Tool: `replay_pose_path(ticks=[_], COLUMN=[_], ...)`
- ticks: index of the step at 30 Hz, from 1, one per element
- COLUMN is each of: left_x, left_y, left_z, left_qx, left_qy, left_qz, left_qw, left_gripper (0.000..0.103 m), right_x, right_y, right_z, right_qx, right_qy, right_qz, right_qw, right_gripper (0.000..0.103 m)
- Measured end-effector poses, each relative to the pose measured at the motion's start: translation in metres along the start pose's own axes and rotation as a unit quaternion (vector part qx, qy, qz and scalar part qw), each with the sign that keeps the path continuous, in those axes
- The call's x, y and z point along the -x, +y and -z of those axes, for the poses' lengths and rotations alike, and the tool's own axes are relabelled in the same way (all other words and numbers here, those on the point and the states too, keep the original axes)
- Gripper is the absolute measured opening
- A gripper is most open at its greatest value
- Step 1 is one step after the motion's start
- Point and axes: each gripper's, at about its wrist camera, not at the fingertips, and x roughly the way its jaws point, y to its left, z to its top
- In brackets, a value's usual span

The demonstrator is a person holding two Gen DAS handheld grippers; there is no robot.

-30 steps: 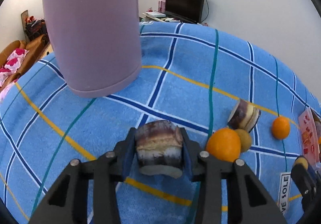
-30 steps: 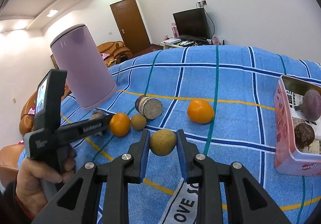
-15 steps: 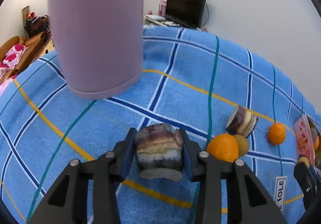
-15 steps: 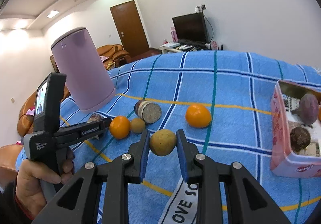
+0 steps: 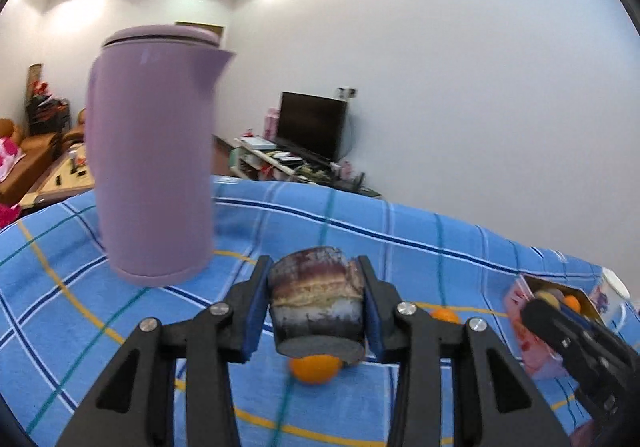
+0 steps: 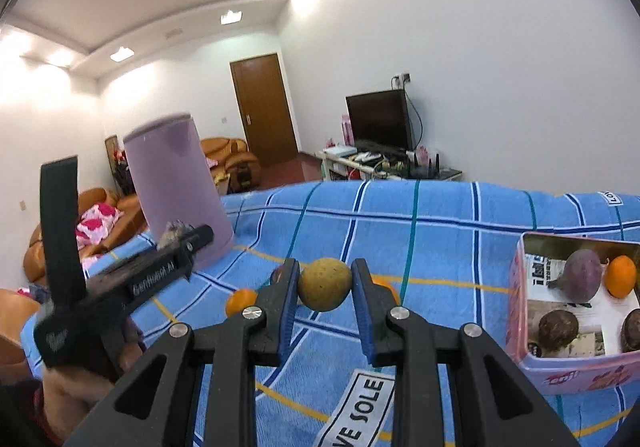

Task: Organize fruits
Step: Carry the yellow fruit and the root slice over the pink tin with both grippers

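Left gripper (image 5: 316,301), black with blue pads, pinches a stubby cut cylinder (image 5: 316,303) with banded purple-and-cream rind and a flat grey face, held above the blue plaid cloth (image 5: 400,239); right gripper (image 6: 325,285) pinches one round, matt, yellow-brown fruit (image 6: 325,284). A pink tin (image 6: 568,379) at near right holds four pieces: one purple bulb, two dark brown balls, one orange. A tall smooth lilac jug (image 5: 154,155) stands far left; two oranges lie on the cloth, partly hidden behind the fingers.
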Motion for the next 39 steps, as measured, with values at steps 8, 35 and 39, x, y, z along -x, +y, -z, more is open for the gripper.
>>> replay_pose_path(ticks=[8,35,39], left_x=[0.004,0.035,0.035], left_y=[-0.028,-0.153,-0.181], left_z=[0.009,0.027,0.026], left_qx=[-0.036,-0.108,-0.12], left_qy=[0.009,0.03,0.026], left_qz=[0.02,0.115,0.131], left_qw=[0.9991,0.987,0.9838], left_gripper=[0.043,0.043,0.043], right_x=[-0.001,0.079,0.094], right_y=[-0.018,-0.123,-0.155], right_z=[-0.002,-0.006,-0.008], right_qx=[-0.027,-0.033,-0.04], right_qy=[0.01,-0.023,-0.032], right_qz=[-0.002,0.077,0.113], right_qw=[1.0,0.996,0.992], right_gripper=[0.028,0.028,0.028])
